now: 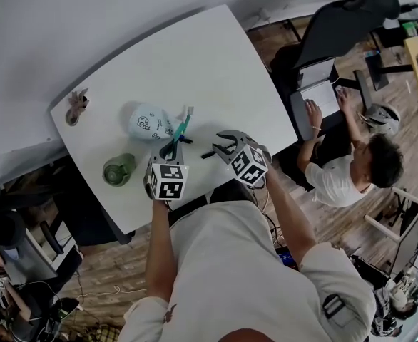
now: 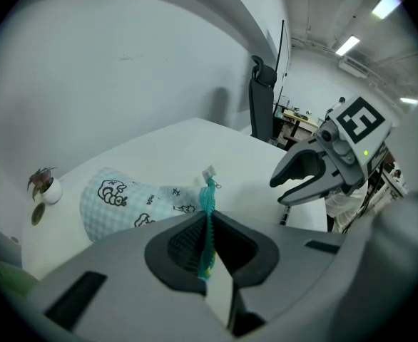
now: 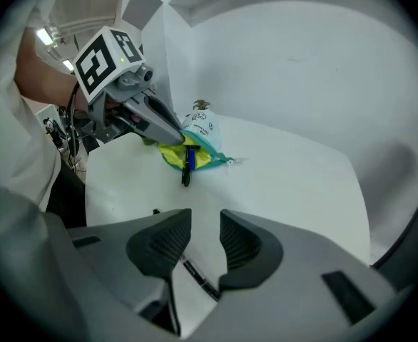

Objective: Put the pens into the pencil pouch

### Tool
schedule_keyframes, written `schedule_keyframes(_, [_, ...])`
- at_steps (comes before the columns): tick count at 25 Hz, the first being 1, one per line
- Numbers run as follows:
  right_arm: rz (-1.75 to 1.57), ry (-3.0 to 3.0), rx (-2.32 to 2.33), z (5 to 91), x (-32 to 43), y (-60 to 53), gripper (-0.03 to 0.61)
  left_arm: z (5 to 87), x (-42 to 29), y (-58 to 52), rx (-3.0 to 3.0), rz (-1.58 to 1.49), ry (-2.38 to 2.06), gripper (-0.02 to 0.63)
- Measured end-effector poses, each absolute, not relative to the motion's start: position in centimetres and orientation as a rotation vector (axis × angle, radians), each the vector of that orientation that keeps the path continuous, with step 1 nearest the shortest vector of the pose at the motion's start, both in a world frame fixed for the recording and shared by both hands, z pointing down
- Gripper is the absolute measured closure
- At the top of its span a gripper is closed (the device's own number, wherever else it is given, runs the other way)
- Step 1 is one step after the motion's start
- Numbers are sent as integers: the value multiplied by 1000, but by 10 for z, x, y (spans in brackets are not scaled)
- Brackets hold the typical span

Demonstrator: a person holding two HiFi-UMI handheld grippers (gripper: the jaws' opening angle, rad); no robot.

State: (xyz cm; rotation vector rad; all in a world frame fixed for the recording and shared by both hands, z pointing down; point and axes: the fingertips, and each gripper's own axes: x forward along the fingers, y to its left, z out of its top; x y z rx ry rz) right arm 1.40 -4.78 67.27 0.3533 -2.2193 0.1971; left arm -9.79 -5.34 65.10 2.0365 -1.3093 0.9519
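The pale checked pencil pouch point(image 1: 149, 121) lies mid-table, its mouth turned towards me. My left gripper point(image 1: 171, 148) is shut on the pouch's teal zipper edge point(image 2: 208, 212) and holds the mouth up. In the right gripper view the pouch point(image 3: 198, 128) shows its yellow lining, and a dark blue pen point(image 3: 187, 164) sticks halfway out of it. My right gripper point(image 1: 220, 148) is open just right of the pouch. A black pen point(image 3: 195, 276) lies on the table under its jaws, untouched by the pads. That black pen point(image 1: 207, 154) shows beside the right jaws in the head view.
A green round object point(image 1: 119, 169) sits at the table's point(image 1: 216, 63) near left, and a small potted plant point(image 1: 75, 105) at its far left corner. A person point(image 1: 352, 166) sits at a laptop beyond the table's right edge, by a black chair point(image 1: 341, 23).
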Motion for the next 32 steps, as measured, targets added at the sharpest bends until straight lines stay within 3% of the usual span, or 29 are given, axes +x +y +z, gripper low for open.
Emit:
schedule_keyframes(9, [198,-2117,287,695,77,-33,449,653,-90,-49,2040,975,-1297,600])
schedule_keyframes(17, [185,-2086,200,711,86,-30,450,655,-88,-46,2045,988,-1283,600])
schedule_keyframes(27, [152,-2058,203,711,84,-27,539,656,-89,-45,2054,979,-1274,600])
schedule_keyframes(32, [180,-2066,232,708,83,-23,543,655,-88,-46,2058,972,-1270,601])
